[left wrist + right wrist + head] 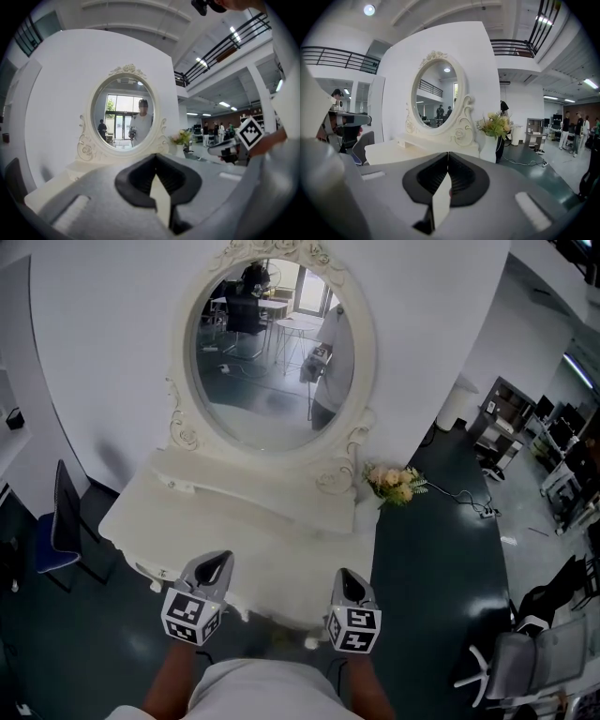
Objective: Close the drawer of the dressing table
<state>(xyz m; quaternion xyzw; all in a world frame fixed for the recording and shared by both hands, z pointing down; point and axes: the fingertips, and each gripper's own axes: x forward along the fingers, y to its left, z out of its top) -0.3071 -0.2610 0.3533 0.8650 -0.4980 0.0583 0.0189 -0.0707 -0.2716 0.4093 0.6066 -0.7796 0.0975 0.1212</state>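
**Both grippers held over the near edge of a white dressing table, jaws together and empty**

The left gripper (217,566) and right gripper (346,583) hover side by side, well apart, above the front edge of the dressing table (187,512). Each one's own view shows its jaws pressed together with nothing between them. The drawer cannot be made out: the table's front is hidden below the grippers and the person's arms, so it may be open or shut. An oval mirror (272,343) rises at the back, flowers (396,484) stand at the table's right end, and a chair (61,521) at its left is partly cut off.
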